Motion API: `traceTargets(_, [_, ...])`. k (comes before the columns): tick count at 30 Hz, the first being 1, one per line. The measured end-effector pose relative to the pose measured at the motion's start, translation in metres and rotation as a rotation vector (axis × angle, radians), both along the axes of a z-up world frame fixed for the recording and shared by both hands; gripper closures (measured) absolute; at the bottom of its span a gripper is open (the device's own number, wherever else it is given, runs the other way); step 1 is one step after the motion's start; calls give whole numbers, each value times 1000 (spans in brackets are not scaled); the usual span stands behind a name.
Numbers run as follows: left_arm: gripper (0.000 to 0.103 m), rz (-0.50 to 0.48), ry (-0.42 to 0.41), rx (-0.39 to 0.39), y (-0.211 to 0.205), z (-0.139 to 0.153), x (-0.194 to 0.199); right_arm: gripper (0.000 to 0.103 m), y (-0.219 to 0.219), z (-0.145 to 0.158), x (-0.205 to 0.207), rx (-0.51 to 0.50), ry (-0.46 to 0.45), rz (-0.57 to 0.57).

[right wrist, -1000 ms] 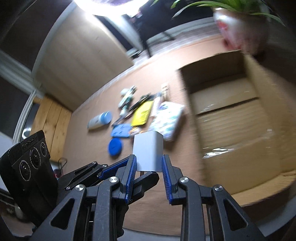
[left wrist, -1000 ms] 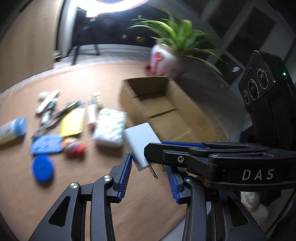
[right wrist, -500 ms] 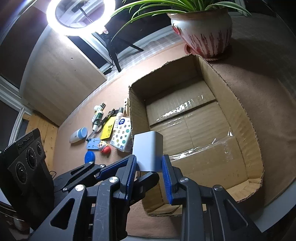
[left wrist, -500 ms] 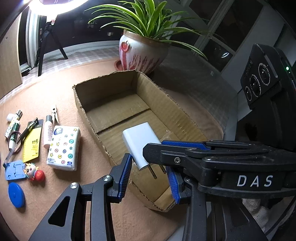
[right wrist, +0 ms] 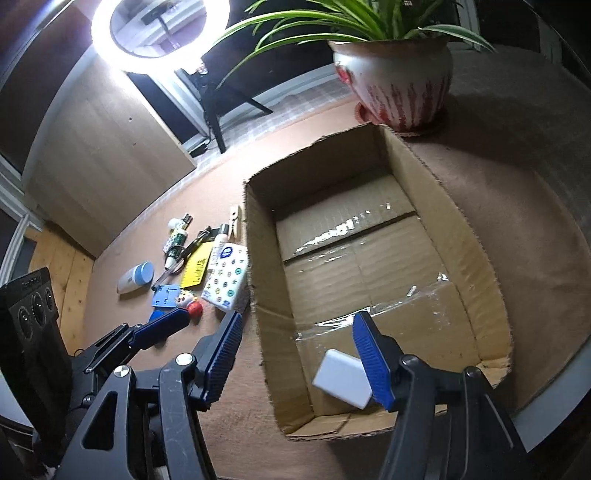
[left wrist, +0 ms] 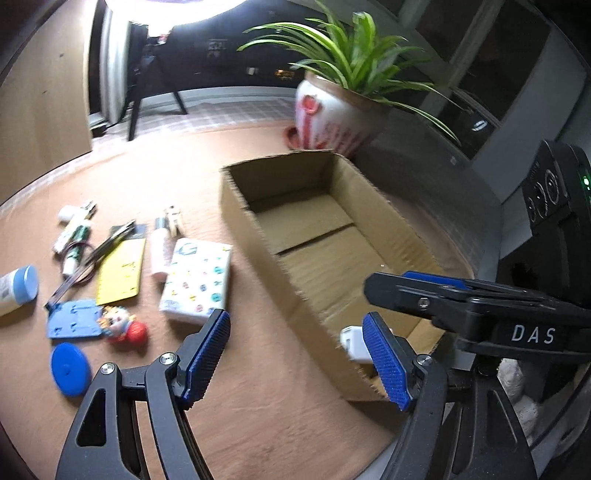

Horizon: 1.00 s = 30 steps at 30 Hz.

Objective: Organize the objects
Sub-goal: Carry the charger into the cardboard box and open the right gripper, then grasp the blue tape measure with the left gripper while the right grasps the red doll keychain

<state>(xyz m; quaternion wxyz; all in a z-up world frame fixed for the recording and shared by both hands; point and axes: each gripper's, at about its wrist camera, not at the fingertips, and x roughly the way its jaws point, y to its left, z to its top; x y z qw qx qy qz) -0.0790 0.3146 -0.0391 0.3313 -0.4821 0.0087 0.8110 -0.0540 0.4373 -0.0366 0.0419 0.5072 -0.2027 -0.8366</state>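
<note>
A white charger block point(right wrist: 343, 380) lies loose in the near corner of the open cardboard box point(right wrist: 476, 266); it also shows in the left wrist view point(left wrist: 352, 341), partly behind a blue pad. My right gripper point(right wrist: 299, 358) is open and empty above the box's near left corner. My left gripper point(left wrist: 295, 358) is open and empty over the table, beside the box point(left wrist: 255, 236). Loose items lie left of the box: a tissue pack point(left wrist: 197, 280), a yellow card point(left wrist: 120, 271), a blue disc point(left wrist: 70, 363), a red figurine point(left wrist: 127, 330).
A potted plant point(right wrist: 399, 81) stands behind the box. A ring light point(right wrist: 159, 33) on a tripod stands at the back. A blue-capped bottle point(left wrist: 16, 290), tubes and a clothespin point(right wrist: 234, 221) lie at the left. The round table's edge point(right wrist: 554, 387) runs close on the right.
My right gripper opened and let go of the white charger, which dropped into the box's near corner. My left gripper also opened wider and swung back towards the loose items.
</note>
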Motion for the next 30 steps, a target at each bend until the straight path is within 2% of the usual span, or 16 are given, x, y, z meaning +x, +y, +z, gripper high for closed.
traceTargets(7, [26, 67, -17, -18, -48, -7, 0, 45, -25, 10, 0, 13, 37, 39])
traceTargets(14, [26, 179, -61, -39, -106, -23, 0, 45, -59, 15, -5, 13, 61, 114])
traceTargets(24, [26, 342, -85, -99, -179, -43, -9, 45, -116, -4, -33, -27, 18, 246])
traceTargets(30, [26, 362, -95, -127, -193, -51, -19, 45, -144, -22, -67, -13, -24, 293])
